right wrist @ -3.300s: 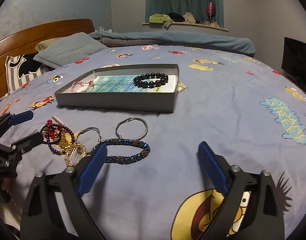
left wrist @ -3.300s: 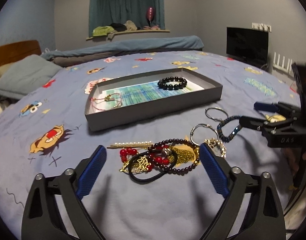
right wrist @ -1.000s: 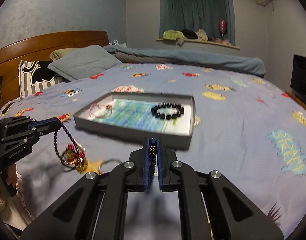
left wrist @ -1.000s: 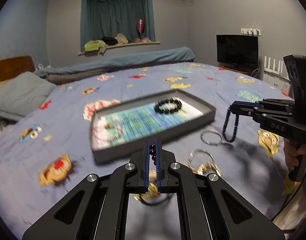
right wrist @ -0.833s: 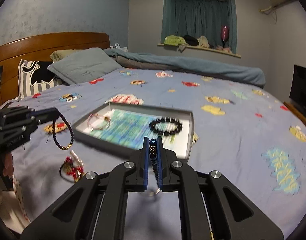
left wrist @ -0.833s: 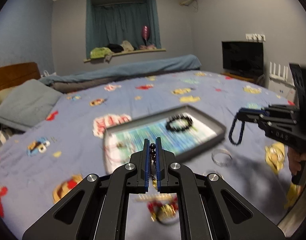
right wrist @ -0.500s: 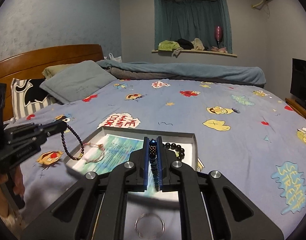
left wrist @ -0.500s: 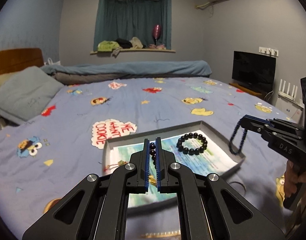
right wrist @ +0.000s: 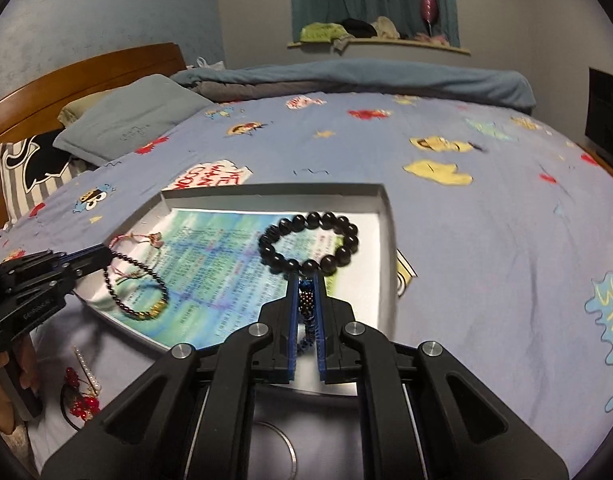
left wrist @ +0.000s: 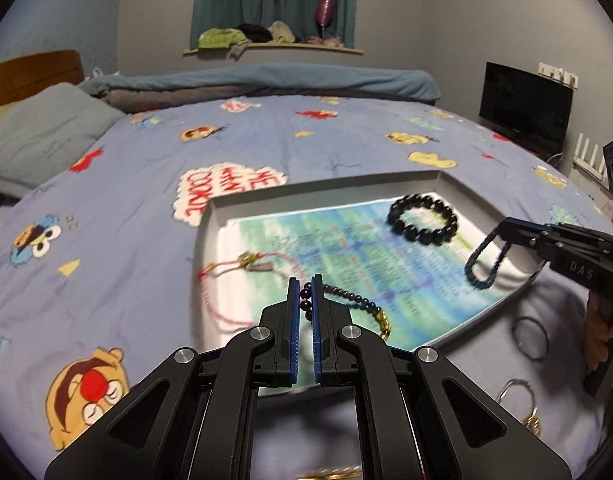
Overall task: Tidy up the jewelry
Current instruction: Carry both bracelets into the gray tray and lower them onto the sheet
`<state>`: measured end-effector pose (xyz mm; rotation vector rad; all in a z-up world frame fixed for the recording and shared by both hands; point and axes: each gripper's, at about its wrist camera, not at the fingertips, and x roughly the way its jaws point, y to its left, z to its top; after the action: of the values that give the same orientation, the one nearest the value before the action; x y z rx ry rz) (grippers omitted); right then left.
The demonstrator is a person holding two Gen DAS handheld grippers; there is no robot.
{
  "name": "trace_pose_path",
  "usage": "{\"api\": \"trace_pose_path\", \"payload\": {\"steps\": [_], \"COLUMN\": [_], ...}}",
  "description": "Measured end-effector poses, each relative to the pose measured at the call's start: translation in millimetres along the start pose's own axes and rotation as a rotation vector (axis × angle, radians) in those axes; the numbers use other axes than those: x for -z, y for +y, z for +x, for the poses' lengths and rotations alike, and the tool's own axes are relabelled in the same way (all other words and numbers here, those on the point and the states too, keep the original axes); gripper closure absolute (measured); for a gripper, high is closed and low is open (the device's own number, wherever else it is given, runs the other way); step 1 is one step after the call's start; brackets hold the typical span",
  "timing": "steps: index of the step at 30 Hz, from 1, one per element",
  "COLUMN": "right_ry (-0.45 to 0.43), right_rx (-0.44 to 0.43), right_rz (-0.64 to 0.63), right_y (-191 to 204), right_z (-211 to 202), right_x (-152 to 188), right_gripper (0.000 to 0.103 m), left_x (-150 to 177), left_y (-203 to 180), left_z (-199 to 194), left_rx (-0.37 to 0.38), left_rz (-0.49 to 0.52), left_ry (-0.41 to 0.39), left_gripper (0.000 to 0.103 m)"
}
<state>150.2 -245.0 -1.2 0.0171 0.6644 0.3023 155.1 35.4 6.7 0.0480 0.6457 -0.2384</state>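
Observation:
A grey shallow box (left wrist: 326, 186) (right wrist: 382, 208) lies on the bed with a printed sheet, a black bead bracelet (left wrist: 422, 220) (right wrist: 310, 244) and a pink cord bracelet (left wrist: 226, 272) (right wrist: 134, 240) inside. My left gripper (left wrist: 305, 292) (right wrist: 106, 256) is shut on a dark purple bead bracelet (left wrist: 354, 304) (right wrist: 138, 284) with gold beads, hanging over the box's near left part. My right gripper (right wrist: 306, 284) (left wrist: 502, 232) is shut on a blue beaded bracelet (left wrist: 482, 260) (right wrist: 306, 312), hanging over the box's right end.
On the cartoon-print sheet in front of the box lie metal rings (left wrist: 530, 332) (right wrist: 282, 448), a red bead piece with a black band (right wrist: 80, 400), a pearl pin (right wrist: 86, 368) and a gold item (left wrist: 532, 424). A TV (left wrist: 526, 112) stands at right, pillows (right wrist: 126, 120) at left.
Both grippers closed on bracelets, lifted them from the pile and carried them forward. They now hang lower over the box, which looks nearer in both views.

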Motion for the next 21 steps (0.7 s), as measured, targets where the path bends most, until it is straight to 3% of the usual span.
{"api": "trace_pose_path", "payload": {"steps": [6,21], "right_ry": [0.022,0.065], "right_rx": [0.004,-0.001], "right_rz": [-0.03,-0.051], "right_y": [3.7,10.3], "right_z": [5.2,16.2], "right_x": [5.7,13.5], "right_gripper": [0.096,0.095], "left_x": [7.1,11.2], "left_y": [21.1,15.8], "left_z": [4.2,20.1], "left_rx": [-0.031,-0.064], "left_rz": [-0.043,-0.013], "left_ry": [0.035,0.079], "left_gripper": [0.097,0.096]}}
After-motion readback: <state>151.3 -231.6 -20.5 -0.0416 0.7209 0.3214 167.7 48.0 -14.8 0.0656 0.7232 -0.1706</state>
